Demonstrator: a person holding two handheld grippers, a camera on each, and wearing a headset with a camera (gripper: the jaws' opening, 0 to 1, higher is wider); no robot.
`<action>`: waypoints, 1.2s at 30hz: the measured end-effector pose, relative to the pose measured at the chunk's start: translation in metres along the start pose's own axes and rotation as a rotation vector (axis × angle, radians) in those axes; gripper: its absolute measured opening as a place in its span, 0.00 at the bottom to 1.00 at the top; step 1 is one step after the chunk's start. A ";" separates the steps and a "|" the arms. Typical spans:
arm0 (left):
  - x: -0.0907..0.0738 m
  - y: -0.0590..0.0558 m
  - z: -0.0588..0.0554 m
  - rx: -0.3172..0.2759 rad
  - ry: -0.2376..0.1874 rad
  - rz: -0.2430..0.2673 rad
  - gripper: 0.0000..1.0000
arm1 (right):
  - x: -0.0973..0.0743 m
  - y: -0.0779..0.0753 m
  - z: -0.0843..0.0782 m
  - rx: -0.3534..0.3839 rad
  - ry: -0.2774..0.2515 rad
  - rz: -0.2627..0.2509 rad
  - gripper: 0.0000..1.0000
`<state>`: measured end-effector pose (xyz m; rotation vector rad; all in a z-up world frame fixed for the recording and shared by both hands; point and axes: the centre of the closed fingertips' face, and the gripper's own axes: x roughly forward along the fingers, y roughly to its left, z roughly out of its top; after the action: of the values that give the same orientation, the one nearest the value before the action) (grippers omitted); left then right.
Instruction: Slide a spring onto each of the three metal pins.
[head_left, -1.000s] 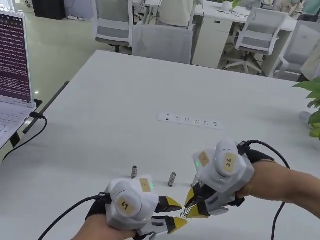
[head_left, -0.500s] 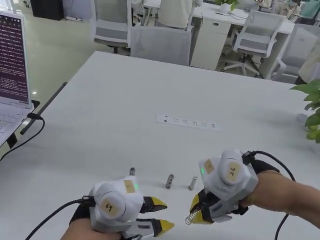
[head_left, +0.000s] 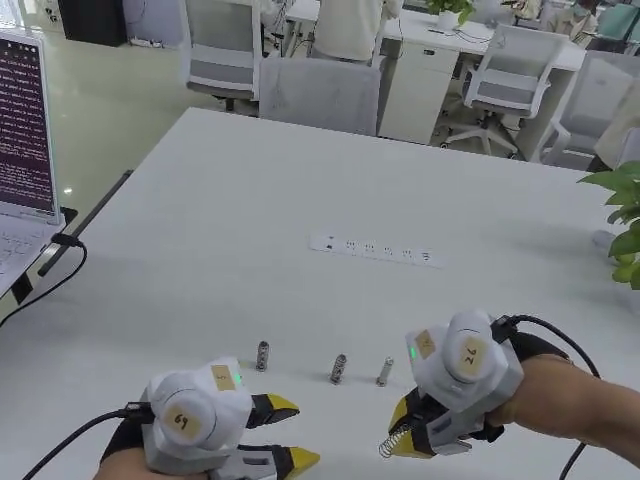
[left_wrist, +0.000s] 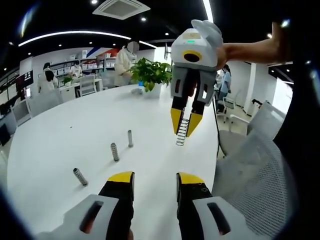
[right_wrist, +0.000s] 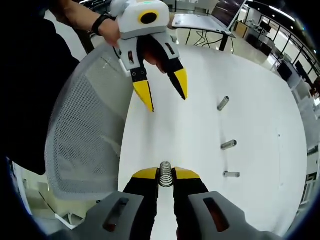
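Three short metal pins stand in a row on the white table (head_left: 300, 190). The left pin (head_left: 262, 355) and the middle pin (head_left: 339, 368) each carry a spring. The right pin (head_left: 385, 371) looks bare. In front of that pin, above the table, my right gripper (head_left: 402, 432) is shut on a small spring (head_left: 392, 440), which hangs down past its yellow tips. The spring (right_wrist: 165, 179) sits between the jaws in the right gripper view. My left gripper (head_left: 305, 432) is open and holds nothing, left of the right one. The pins (left_wrist: 115, 151) lie ahead of it in the left gripper view.
A white power strip (head_left: 375, 249) lies across the table beyond the pins. An open laptop (head_left: 25, 150) and its black cable (head_left: 55, 270) are at the left edge. Office chairs (head_left: 320, 95) stand past the far edge, and plant leaves (head_left: 622, 215) reach in at the right.
My left gripper has drawn back to the left, away from the right gripper and its spring. The right gripper has come slightly nearer to me, still shut on the spring.
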<state>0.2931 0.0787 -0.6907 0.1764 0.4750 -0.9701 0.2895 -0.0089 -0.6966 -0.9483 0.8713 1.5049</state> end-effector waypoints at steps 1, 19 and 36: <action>-0.002 0.002 -0.001 -0.004 0.000 0.006 0.27 | 0.000 0.000 0.000 0.003 0.000 0.001 0.08; -0.041 0.029 -0.022 -0.050 0.021 0.102 0.33 | 0.001 -0.003 -0.009 0.015 0.015 -0.009 0.08; -0.061 0.045 -0.032 -0.101 0.019 0.174 0.37 | 0.001 -0.010 -0.016 0.035 0.022 -0.030 0.08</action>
<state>0.2916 0.1607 -0.6939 0.1337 0.5160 -0.7727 0.3008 -0.0217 -0.7040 -0.9506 0.8928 1.4518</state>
